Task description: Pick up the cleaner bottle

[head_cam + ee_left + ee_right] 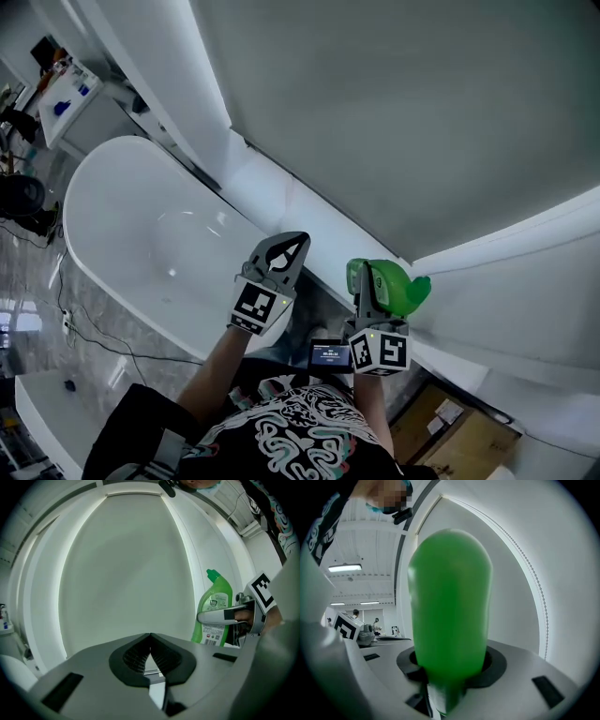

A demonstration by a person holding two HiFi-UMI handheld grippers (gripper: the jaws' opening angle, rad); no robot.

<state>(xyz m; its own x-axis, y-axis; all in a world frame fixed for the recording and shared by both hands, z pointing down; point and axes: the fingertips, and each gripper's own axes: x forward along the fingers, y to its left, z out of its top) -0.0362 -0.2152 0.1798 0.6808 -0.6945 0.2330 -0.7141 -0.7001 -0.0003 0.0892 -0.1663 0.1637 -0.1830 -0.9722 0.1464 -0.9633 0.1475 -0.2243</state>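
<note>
The green cleaner bottle is held up in the air by my right gripper, whose jaws are shut on its body. In the right gripper view the bottle fills the middle, standing between the dark pads. From the left gripper view the same bottle shows upright at the right, its angled neck on top, with the right gripper clamped across its label. My left gripper is raised beside it on the left, shut with nothing between its fingertips.
A white bathtub lies below at the left. A white ledge and a lit pale wall panel run behind both grippers. Cardboard boxes sit at the lower right. A small screen hangs between my arms.
</note>
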